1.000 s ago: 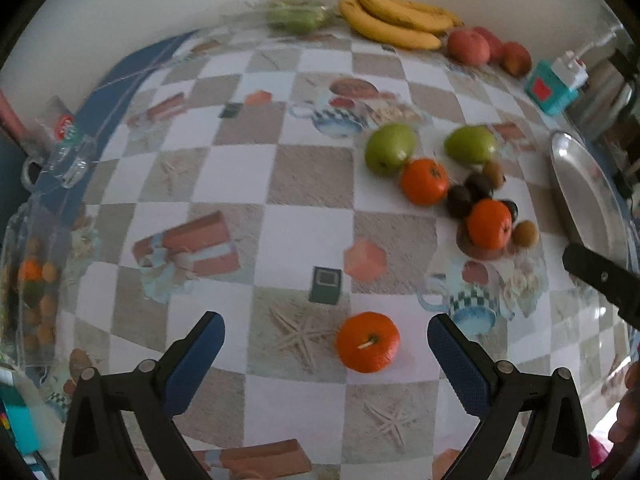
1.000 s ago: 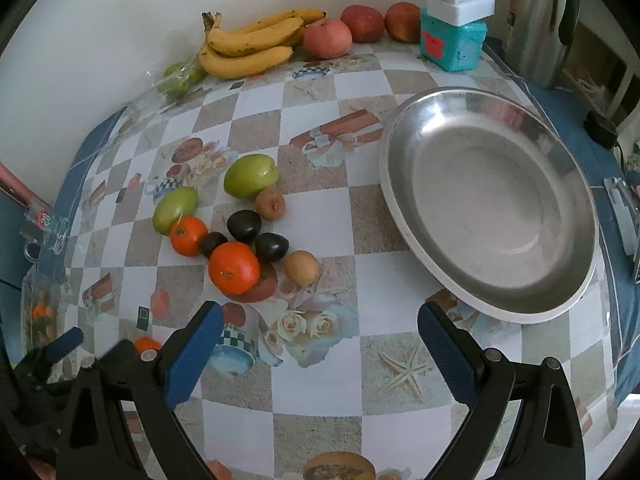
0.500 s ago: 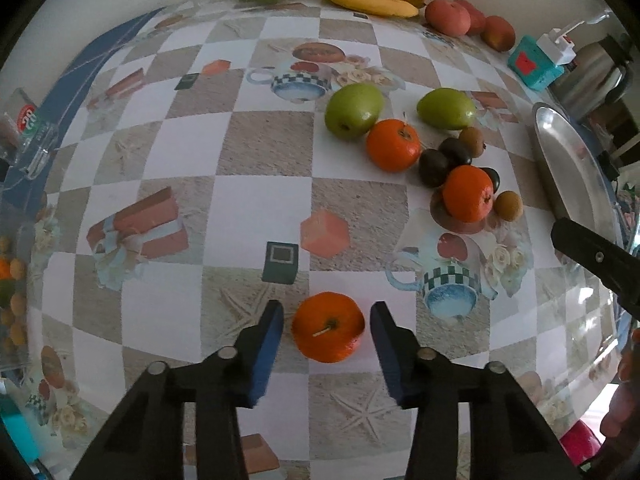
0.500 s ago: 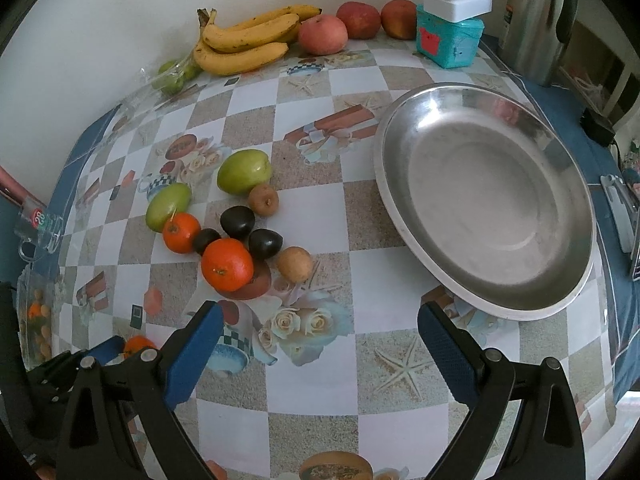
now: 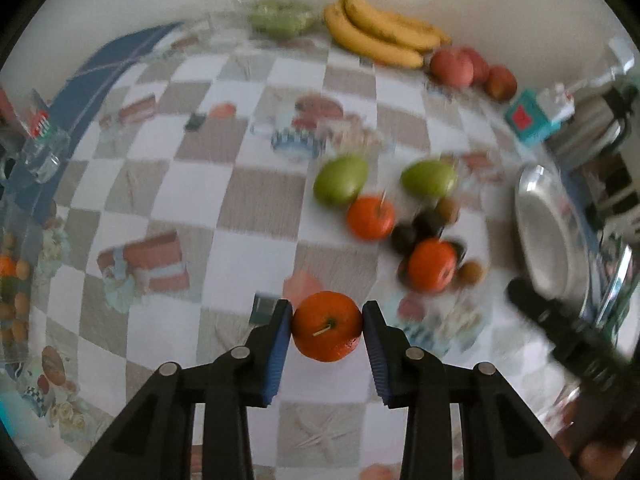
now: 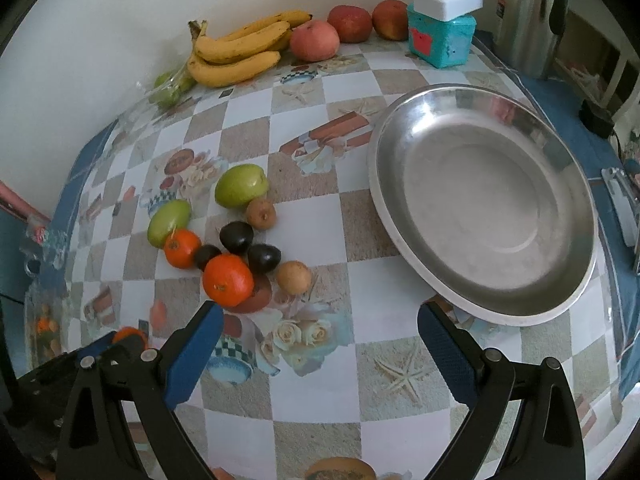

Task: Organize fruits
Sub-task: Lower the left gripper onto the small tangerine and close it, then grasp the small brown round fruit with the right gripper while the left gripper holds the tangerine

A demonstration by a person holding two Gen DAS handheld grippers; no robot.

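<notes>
My left gripper (image 5: 326,330) is shut on an orange (image 5: 327,327), and holds it above the checked tablecloth; it also shows in the right wrist view (image 6: 127,335) at the lower left. My right gripper (image 6: 320,340) is open and empty over the cloth, just in front of a cluster of fruit: two oranges (image 6: 227,279), two green fruits (image 6: 241,185), dark plums (image 6: 236,236) and small brown fruits (image 6: 293,277). A large empty steel plate (image 6: 484,196) lies to the right of the cluster.
Bananas (image 6: 236,50) and red apples (image 6: 314,40) lie along the back wall. A teal box with a white power strip (image 6: 442,28) and a steel kettle (image 6: 528,16) stand at the back right. A glass mug (image 5: 40,148) sits at the left table edge.
My left gripper closed from wide open onto the orange and lifted it off the cloth. The left view now blurs with motion. My right gripper stayed open and shifted only slightly.
</notes>
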